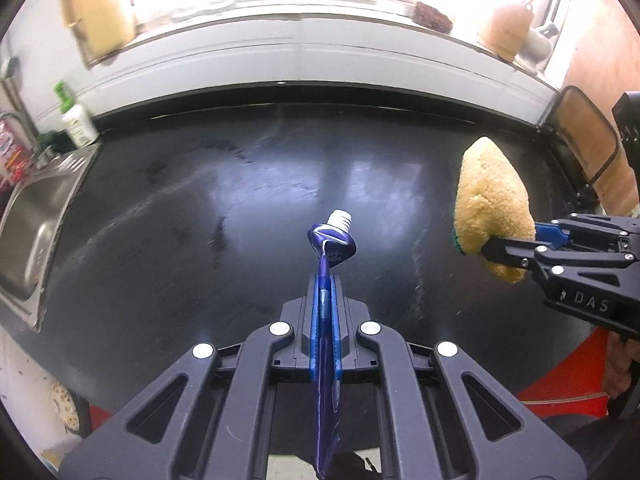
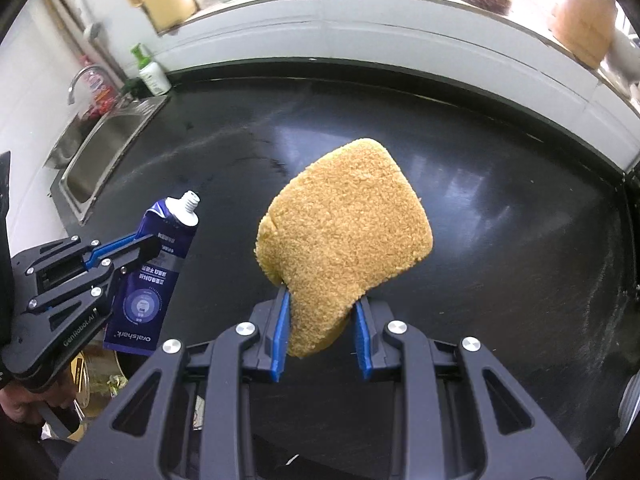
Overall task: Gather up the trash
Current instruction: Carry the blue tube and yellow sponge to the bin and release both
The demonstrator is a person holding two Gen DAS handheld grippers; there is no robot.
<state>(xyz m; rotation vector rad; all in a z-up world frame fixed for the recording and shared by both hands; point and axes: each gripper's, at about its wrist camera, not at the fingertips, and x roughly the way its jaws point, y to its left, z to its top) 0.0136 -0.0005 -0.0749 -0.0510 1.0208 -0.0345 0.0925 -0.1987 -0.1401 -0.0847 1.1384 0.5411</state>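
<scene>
My left gripper point(image 1: 325, 284) is shut on a flattened purple toothpaste tube point(image 1: 329, 248) with a white capless neck, held above the black countertop point(image 1: 200, 208). The tube also shows in the right wrist view point(image 2: 160, 264), clamped by the left gripper point(image 2: 148, 250). My right gripper point(image 2: 322, 300) is shut on a worn yellow sponge point(image 2: 344, 232) and holds it in the air over the counter. In the left wrist view the sponge point(image 1: 492, 204) hangs at the right in the right gripper point(image 1: 486, 246).
A steel sink point(image 2: 104, 152) with a tap sits at the counter's left end, a white bottle with a green cap point(image 2: 150, 72) behind it. A white window ledge point(image 1: 320, 56) runs along the back. A red bin rim point(image 1: 560, 396) shows below the counter's right front.
</scene>
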